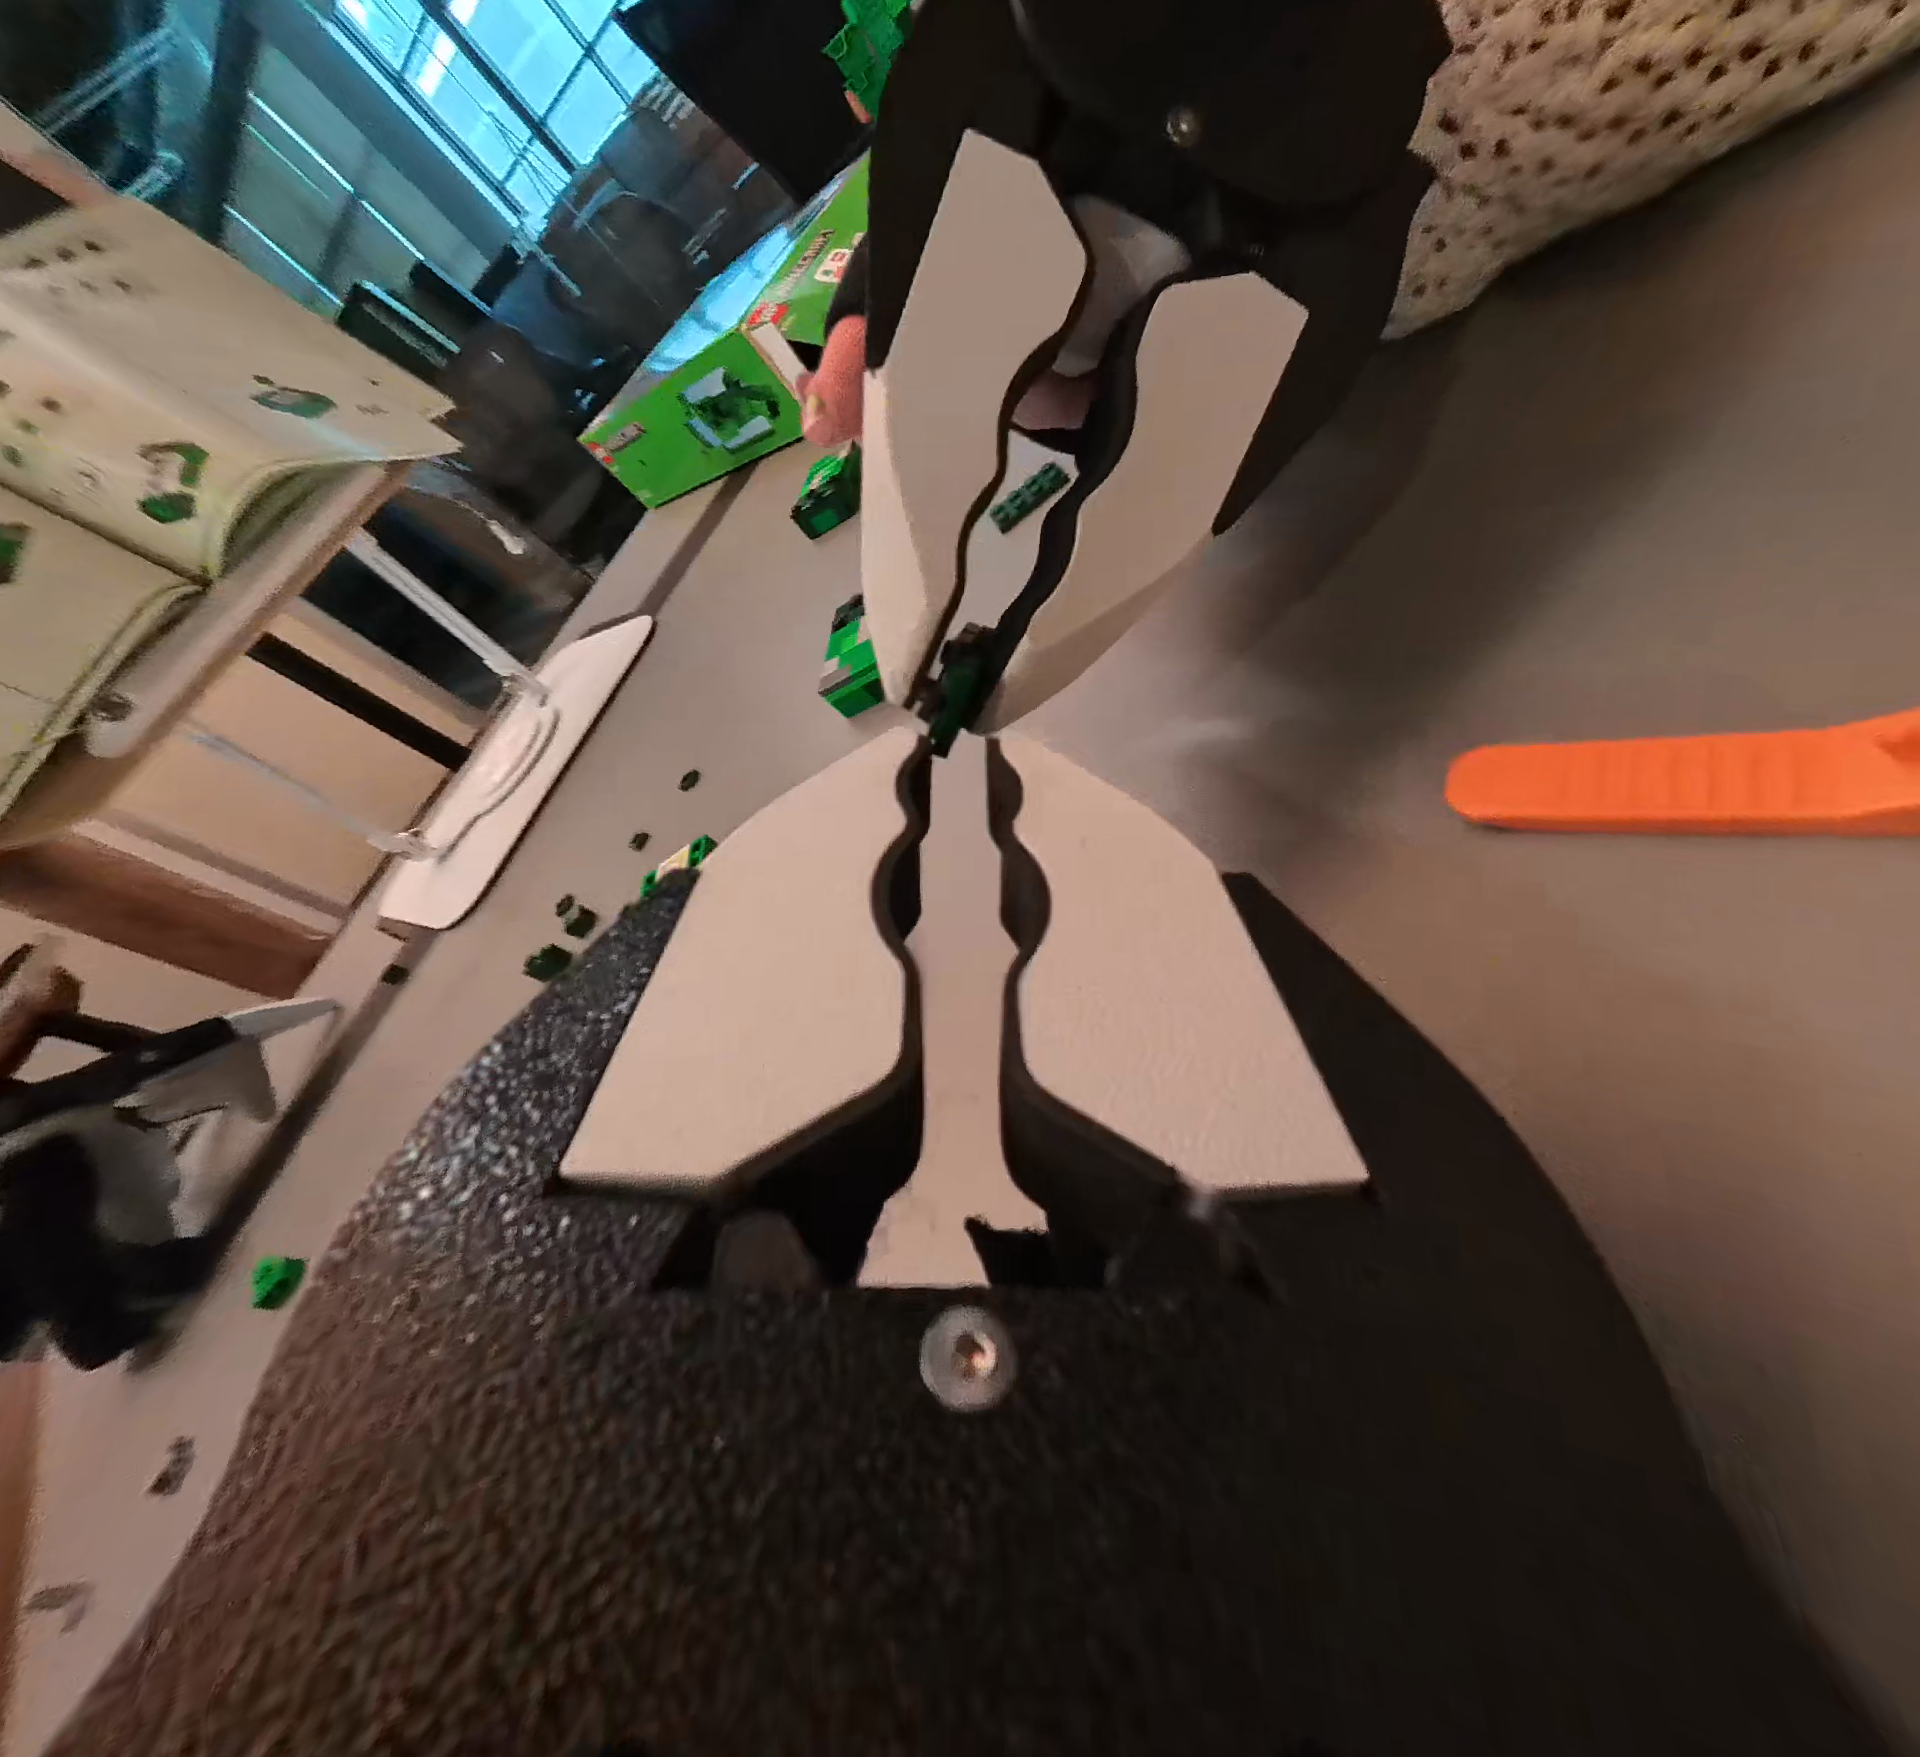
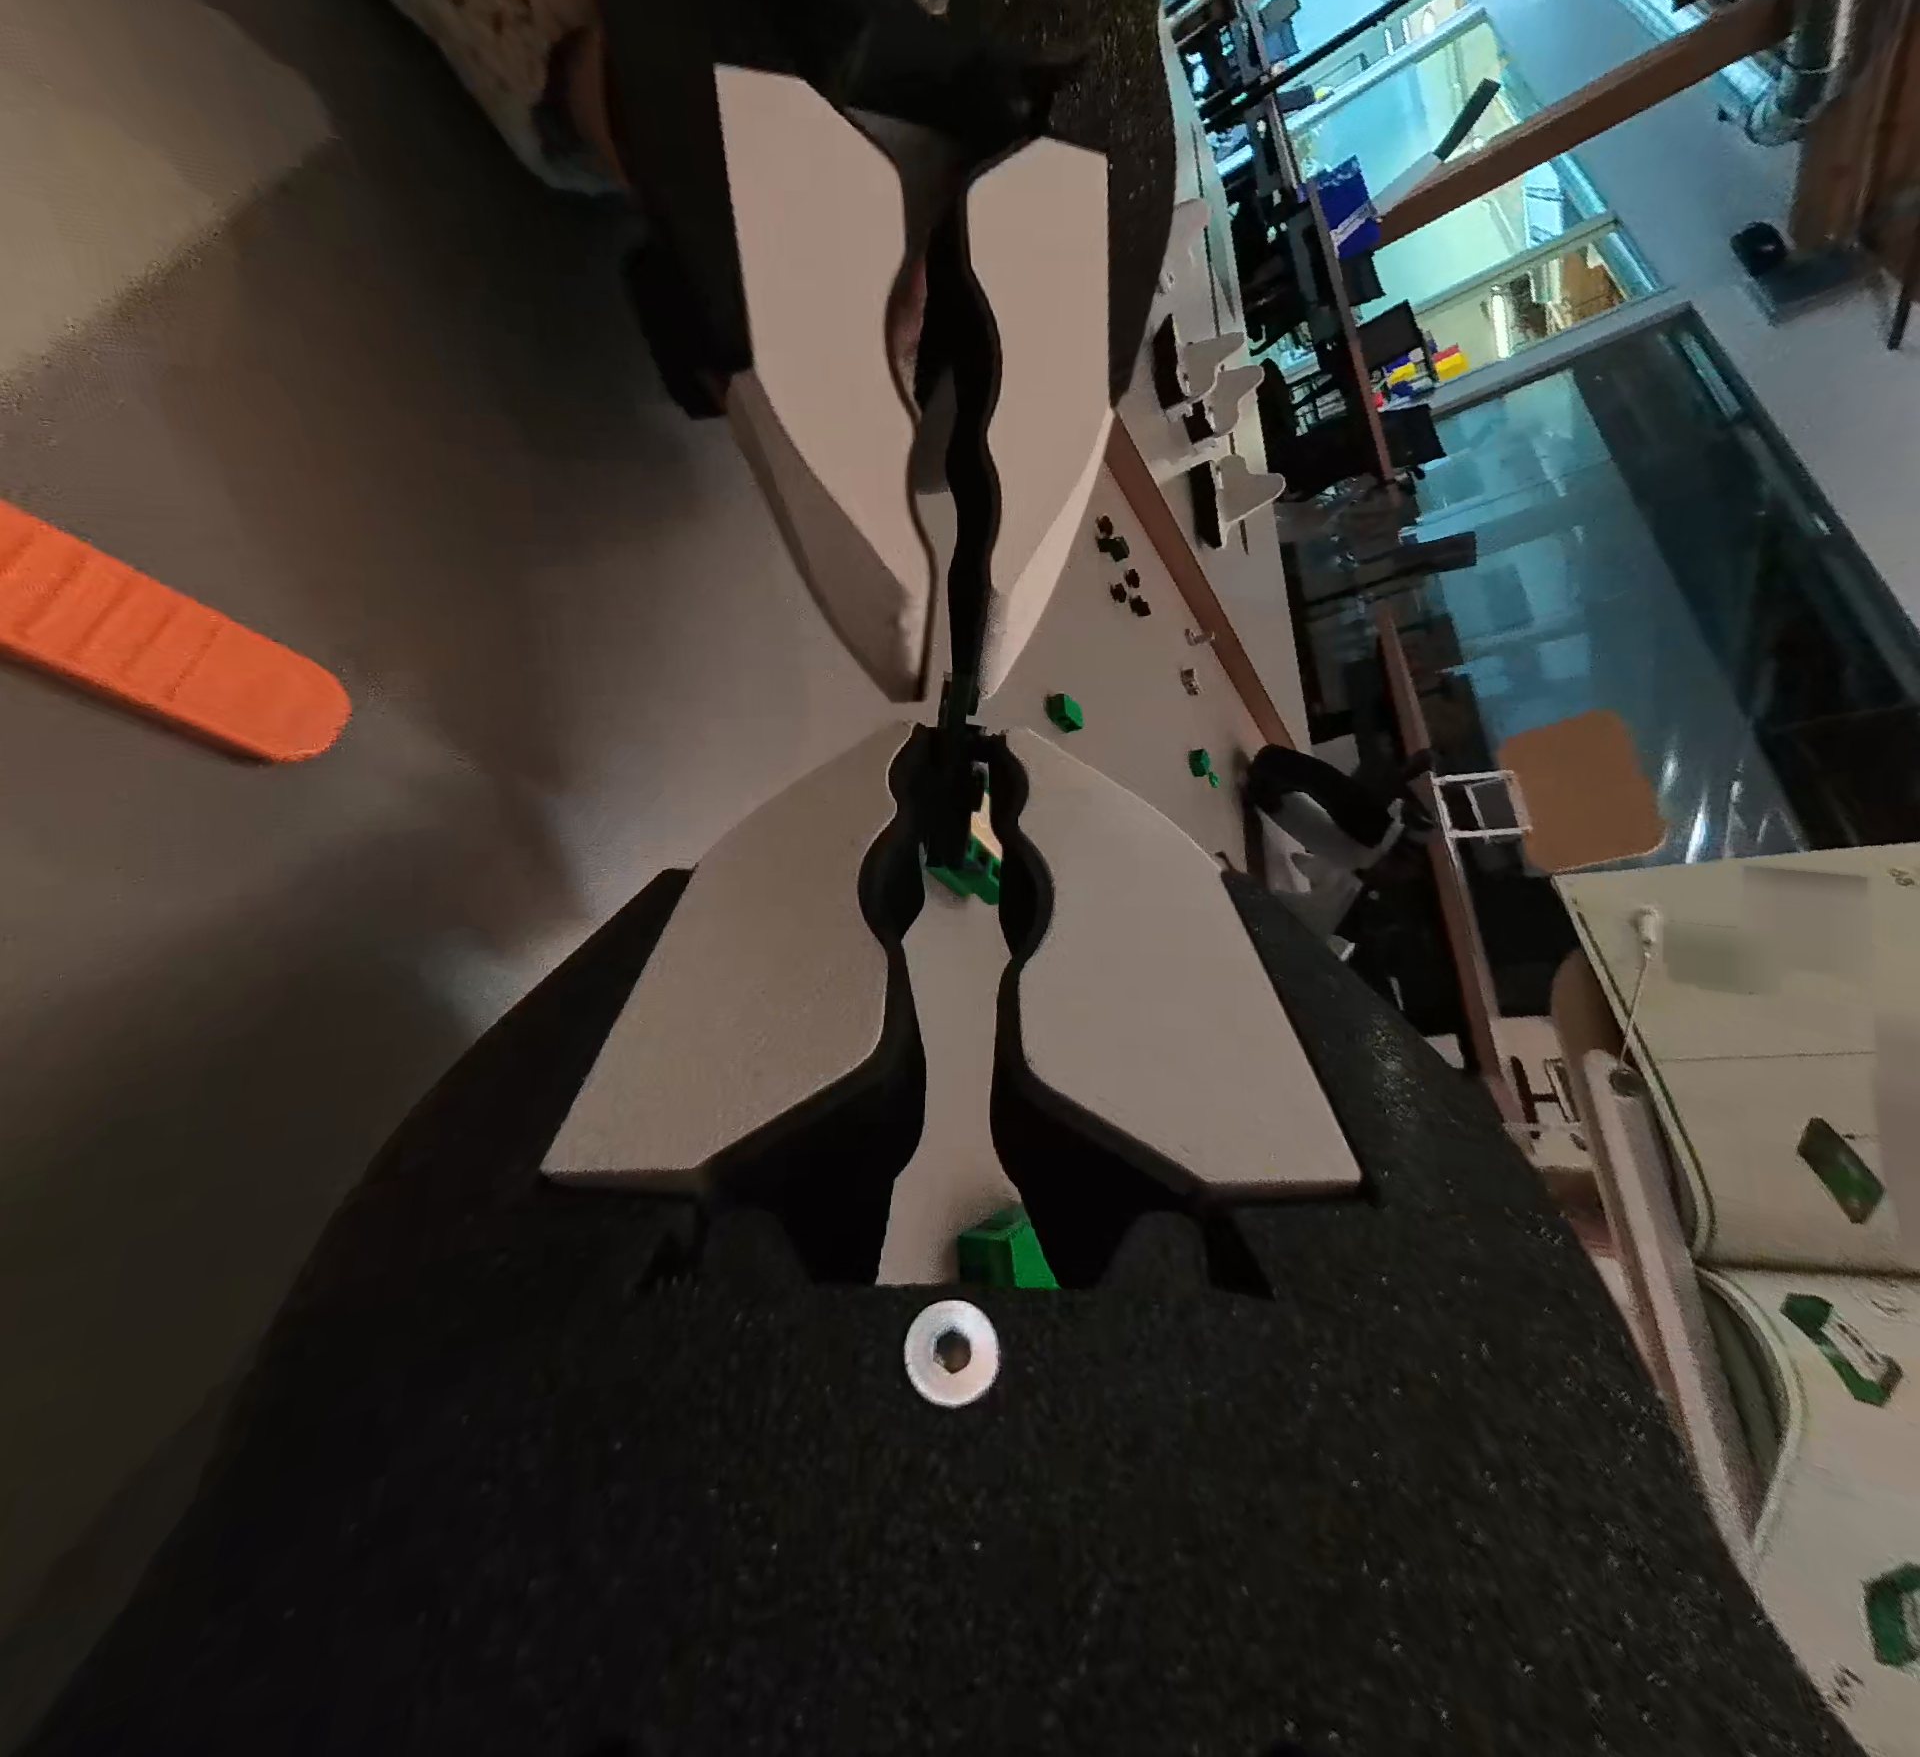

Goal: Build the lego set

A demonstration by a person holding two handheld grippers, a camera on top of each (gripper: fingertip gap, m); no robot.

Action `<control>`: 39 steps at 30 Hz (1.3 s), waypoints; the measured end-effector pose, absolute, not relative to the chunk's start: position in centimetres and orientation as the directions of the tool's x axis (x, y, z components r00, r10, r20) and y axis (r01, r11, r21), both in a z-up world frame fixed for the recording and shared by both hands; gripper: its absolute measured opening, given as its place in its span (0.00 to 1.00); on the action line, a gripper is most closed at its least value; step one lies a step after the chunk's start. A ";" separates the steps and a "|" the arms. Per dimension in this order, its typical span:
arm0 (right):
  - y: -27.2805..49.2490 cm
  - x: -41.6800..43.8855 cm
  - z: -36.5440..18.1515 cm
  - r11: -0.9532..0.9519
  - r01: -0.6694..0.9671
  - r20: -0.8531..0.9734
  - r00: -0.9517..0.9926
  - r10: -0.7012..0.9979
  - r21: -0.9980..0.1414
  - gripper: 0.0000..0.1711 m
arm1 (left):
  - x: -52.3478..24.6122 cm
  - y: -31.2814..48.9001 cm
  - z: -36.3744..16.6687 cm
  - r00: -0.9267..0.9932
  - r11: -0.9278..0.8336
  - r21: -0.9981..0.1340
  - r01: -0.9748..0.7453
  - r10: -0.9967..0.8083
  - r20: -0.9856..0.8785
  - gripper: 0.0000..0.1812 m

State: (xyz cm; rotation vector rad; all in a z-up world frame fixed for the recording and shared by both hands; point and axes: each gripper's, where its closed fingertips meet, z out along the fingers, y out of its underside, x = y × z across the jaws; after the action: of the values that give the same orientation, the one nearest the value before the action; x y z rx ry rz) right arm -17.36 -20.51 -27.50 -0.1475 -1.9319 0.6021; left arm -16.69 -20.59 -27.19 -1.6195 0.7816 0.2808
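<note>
We see a small dark green lego piece (image 1: 951, 694) (image 2: 951, 772) suspended above the grey surface (image 1: 1558, 564), pinched from opposite sides. The left gripper (image 1: 951, 751) meets the right gripper (image 2: 951, 741) tip to tip; both sets of white fingers are closed down to a narrow gap on the piece. An orange plastic brick separator (image 1: 1683, 785) (image 2: 156, 647) lies well apart on the surface. Loose green bricks (image 1: 566, 938) lie scattered farther off, near a green cardboard box (image 1: 717, 388).
</note>
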 end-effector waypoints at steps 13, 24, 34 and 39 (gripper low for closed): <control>-20.9 -16.2 -28.9 0.819 -0.128 0.679 -0.637 0.365 -0.559 0.05 | -15.8 -20.8 -28.4 0.642 -0.004 -0.693 -0.721 -0.379 -0.666 0.01; -20.4 -16.5 -28.5 0.771 -0.067 0.605 -0.665 0.439 -0.633 0.05 | -16.0 -20.3 -28.1 0.704 -0.031 -0.748 -0.663 -0.364 -0.610 0.01; -19.1 -18.9 -25.7 0.919 -0.127 0.907 -0.258 0.333 -0.374 0.05 | -17.6 -19.7 -25.7 0.922 -0.093 -0.983 -0.159 -0.371 -0.114 0.17; -19.5 -19.2 -25.1 0.967 -0.122 0.969 -0.133 0.209 -0.225 0.05 | -17.3 -19.5 -25.5 0.921 -0.110 -0.989 -0.097 -0.387 -0.047 0.13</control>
State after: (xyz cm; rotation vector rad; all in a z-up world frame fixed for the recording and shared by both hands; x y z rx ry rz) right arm -19.21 -19.46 -25.09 -0.0664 -1.6811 0.2849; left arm -17.30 -19.49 -25.54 -1.6753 0.3735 -0.2556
